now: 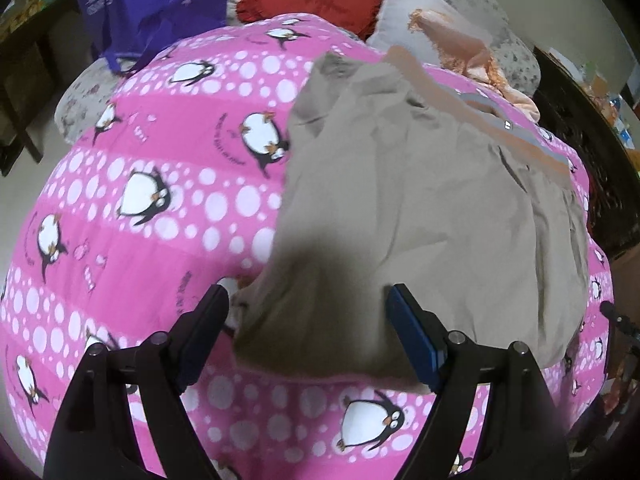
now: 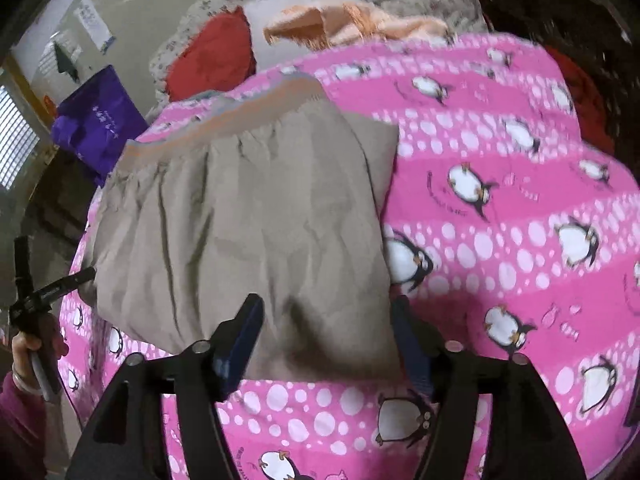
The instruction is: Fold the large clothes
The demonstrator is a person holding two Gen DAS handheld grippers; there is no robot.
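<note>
The left gripper [image 1: 308, 312], a black two-finger tong with blue pads, hangs spread wide above the near edge of the large taupe woven garment [image 1: 420, 200]; no cloth is pressed between its pads. The right gripper [image 2: 326, 332], of the same build, also stands spread, with the garment's near right corner lying under the gap and not pinched. The garment lies on the pink quilted bedcover printed with white dots and penguins [image 1: 160, 200], with its orange-and-grey striped waistband [image 2: 240, 108] at the far end. Judged from its outline, at least one fold is done: the cloth forms a compact, roughly rectangular stack with doubled edges showing along the near and right sides. Remaining work is probably one more fold across the length, then smoothing. The surface shows shallow creases and gathers below the waistband; the far right corner [image 2: 384, 132] juts out past the waistband. Both views are slightly blurred.
</note>
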